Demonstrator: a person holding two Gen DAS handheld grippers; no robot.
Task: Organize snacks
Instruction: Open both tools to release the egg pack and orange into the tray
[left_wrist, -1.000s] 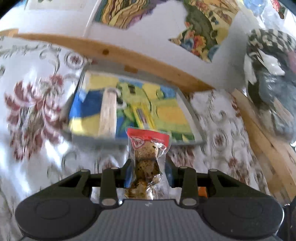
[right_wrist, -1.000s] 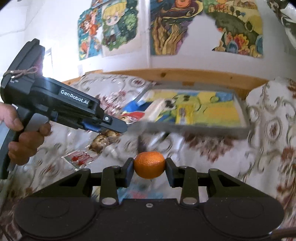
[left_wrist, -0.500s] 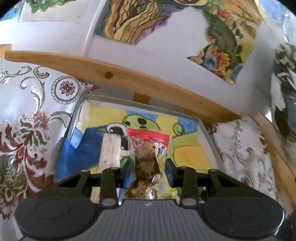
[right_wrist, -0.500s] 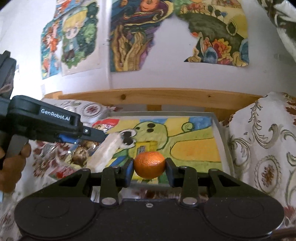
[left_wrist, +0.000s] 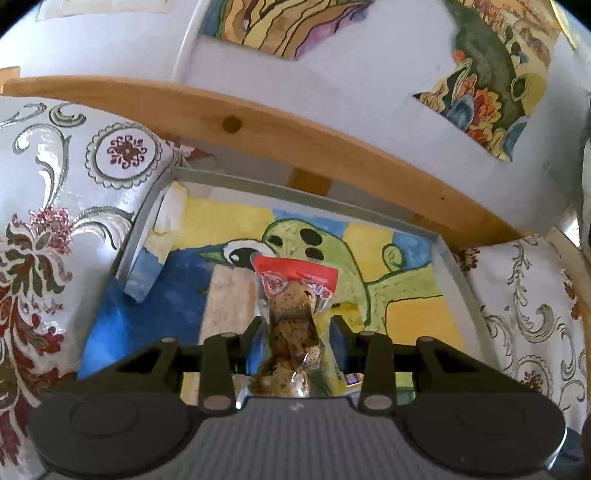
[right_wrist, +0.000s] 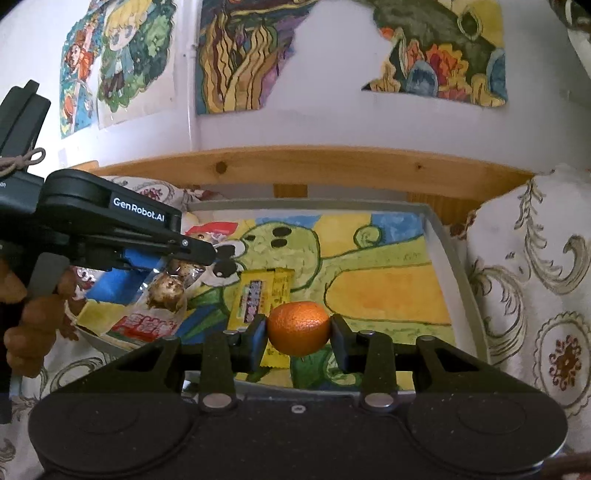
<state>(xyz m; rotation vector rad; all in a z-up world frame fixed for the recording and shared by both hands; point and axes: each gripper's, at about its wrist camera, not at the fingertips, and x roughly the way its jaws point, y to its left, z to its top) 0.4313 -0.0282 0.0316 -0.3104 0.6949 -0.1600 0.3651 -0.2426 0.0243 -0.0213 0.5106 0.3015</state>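
A clear, red-topped packet of speckled eggs (left_wrist: 291, 317) is gripped upright by the left tongs (left_wrist: 295, 332) above the grey painted tray (left_wrist: 454, 280); a round orange mandarin (right_wrist: 298, 333) is clamped by the right tongs (right_wrist: 298, 338).

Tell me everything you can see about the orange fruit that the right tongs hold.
The orange fruit is small and round, likely a mandarin, with bright, finely dimpled peel that looks whole. The right tongs are shut on it, one black finger pressing each side, so it hangs above the painted tray, not resting on it. Behind it in the image lies a yellow packet. Its underside is hidden.
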